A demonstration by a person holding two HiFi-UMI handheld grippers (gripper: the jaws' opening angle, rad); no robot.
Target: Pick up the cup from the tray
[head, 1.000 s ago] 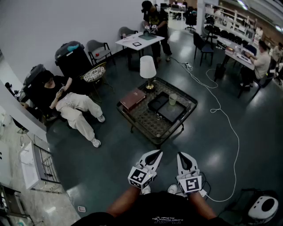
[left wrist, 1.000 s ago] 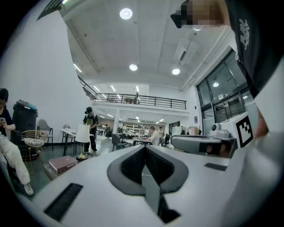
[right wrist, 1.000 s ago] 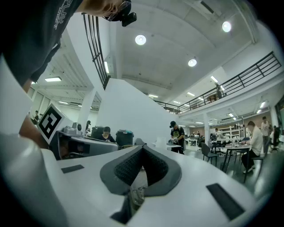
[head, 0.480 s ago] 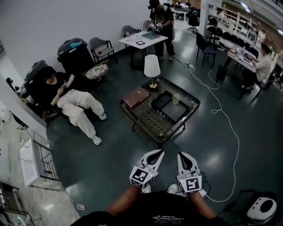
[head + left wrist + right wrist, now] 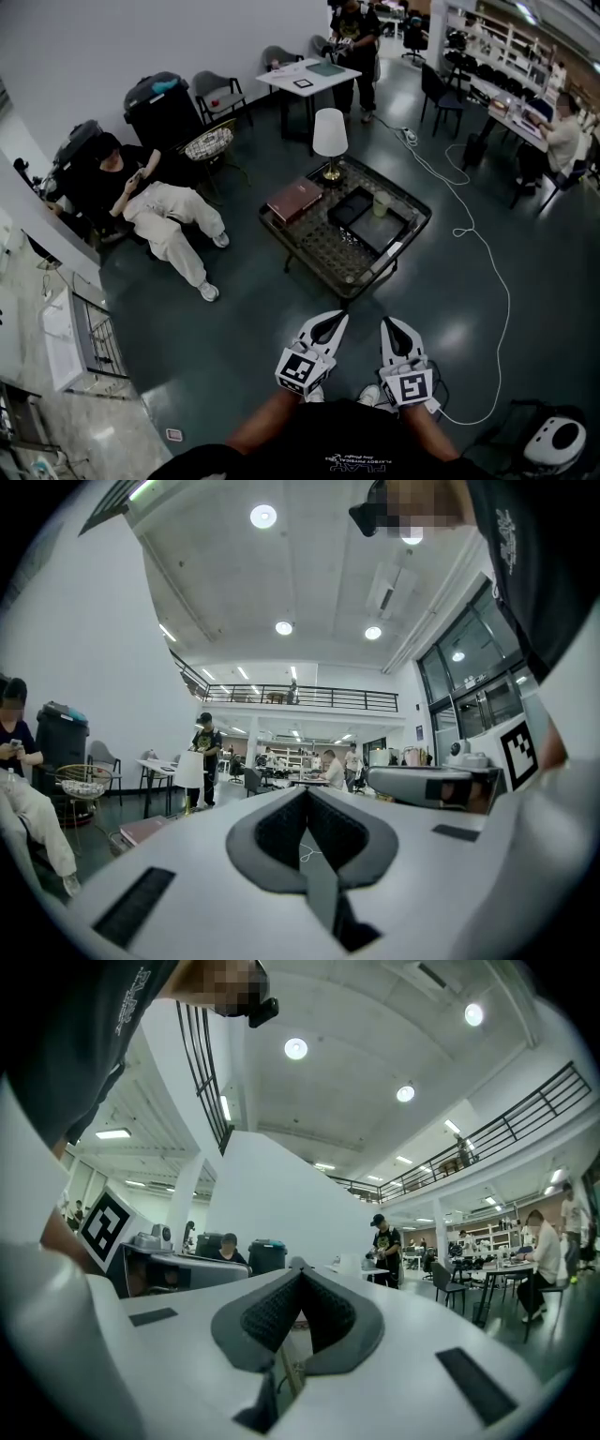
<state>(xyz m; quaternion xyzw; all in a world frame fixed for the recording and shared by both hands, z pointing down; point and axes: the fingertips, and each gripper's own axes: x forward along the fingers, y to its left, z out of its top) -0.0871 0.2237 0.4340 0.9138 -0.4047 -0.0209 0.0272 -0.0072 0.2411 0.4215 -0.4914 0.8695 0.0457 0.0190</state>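
1. A dark, glossy floor [image 5: 234,328] spreads under and ahead of both tongs, which I hold level, side by side, close to my body.
2. A low, square, glass-topped table [image 5: 314,267] stands ahead of the tongs and well apart from them, with one corner turned toward the tips.
3. A seated person [image 5: 150,197] reclines in a chair ahead of the left tongs and far off to their left.
4. The left tongs [image 5: 336,316] are pressed together at the tips. In the left gripper view the left tongs [image 5: 305,789] have nothing between their dark pads.
5. The right tongs [image 5: 386,321] are also pressed together. In the right gripper view the right tongs [image 5: 298,1265] meet at the tip and hold nothing.
6. A white cable [image 5: 497,281] lies on the floor to the right of the right tongs and snakes away ahead.
7. A table lamp [image 5: 329,133] with a white shade stands at the far corner of the table, straight beyond the left tongs.
8. A dark tray [image 5: 380,234] lies on the far half of the table, ahead of the right tongs.
9. A reddish-brown book [image 5: 294,199] lies flat on the table, ahead and left of the left tongs.
10. The cup [image 5: 382,202], pale and upright, stands at the far end of the tray, well apart from both tongs.
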